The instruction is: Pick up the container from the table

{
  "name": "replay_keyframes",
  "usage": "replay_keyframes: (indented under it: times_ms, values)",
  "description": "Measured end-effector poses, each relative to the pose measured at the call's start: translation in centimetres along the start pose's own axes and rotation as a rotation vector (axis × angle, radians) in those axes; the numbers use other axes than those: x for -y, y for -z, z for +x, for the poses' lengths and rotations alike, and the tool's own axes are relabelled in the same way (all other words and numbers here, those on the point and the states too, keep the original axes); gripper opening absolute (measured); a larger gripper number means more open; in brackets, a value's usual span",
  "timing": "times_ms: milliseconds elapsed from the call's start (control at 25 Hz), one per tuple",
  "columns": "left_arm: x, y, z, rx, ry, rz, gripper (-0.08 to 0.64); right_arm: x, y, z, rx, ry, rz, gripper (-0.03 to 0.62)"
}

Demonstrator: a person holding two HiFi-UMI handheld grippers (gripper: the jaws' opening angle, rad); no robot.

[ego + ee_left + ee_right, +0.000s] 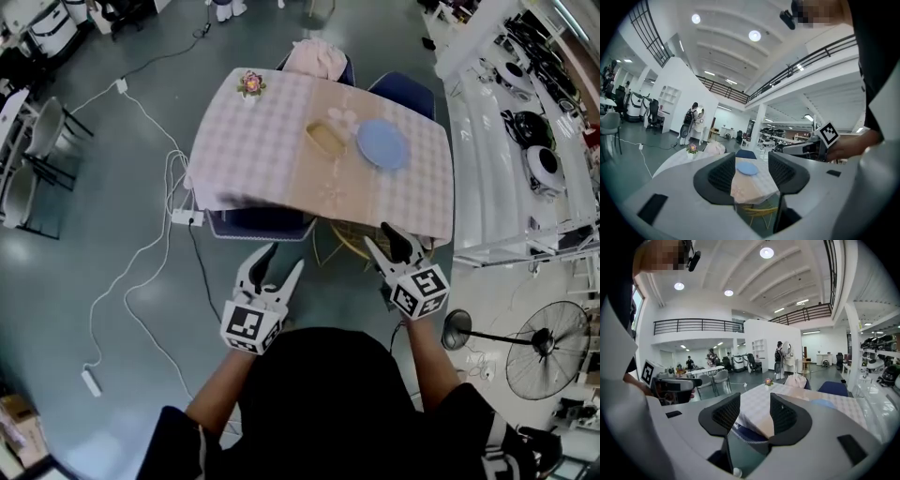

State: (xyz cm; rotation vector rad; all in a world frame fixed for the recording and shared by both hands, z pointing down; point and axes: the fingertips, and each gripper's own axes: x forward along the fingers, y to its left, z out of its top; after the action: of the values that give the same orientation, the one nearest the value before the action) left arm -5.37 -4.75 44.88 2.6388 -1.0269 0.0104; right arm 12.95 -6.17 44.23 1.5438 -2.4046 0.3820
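Observation:
The container (327, 139), a shallow tan dish, rests on the checked tablecloth (253, 141) beside a round blue plate (382, 145). Both grippers hang in the air short of the table's near edge, well apart from the container. My left gripper (284, 259) is open with nothing in it, and so is my right gripper (382, 238). In the left gripper view the open jaws of the left gripper (751, 174) frame the blue plate (747, 168); the container is hidden there. The right gripper (754, 414) looks at the table's cloth (757, 404) between its parted jaws.
A small flower pot (251, 83) stands at the table's far left corner. Blue chairs (261, 223) are tucked around the table, with a yellow chair (349, 243) below the near edge. White shelves (506, 141) run along the right, a floor fan (548, 350) stands near them, and cables (141, 253) cross the floor.

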Motion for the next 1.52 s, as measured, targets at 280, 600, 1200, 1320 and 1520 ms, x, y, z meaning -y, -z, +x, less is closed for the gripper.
replay_keyframes:
  times_ms: [280,600,1200,1320,1520]
  values:
    - [-5.5,-2.1,3.0,0.032,0.008,-0.034,0.202,4.5,-1.5,7.6,-0.042,0.066,-0.027,0.167]
    - [-9.3,-2.8,6.1,0.046,-0.053,-0.077,0.202,10.6,2.8,18.1,-0.144,0.094,-0.07,0.167]
    - [-14.9,-2.9,16.6,-0.128,-0.095,-0.16,0.202,19.8,15.4,37.5,-0.514,0.013,-0.075,0.167]
    - [-17.1,-2.8,17.9,-0.152,-0.137,-0.174,0.202,21.4,18.0,39.6,-0.595,0.016,-0.099,0.167]
    - [-20.0,-2.9,18.9,-0.163,-0.203,-0.213,0.202,21.7,21.3,42.0,-0.678,-0.022,-0.103,0.14]
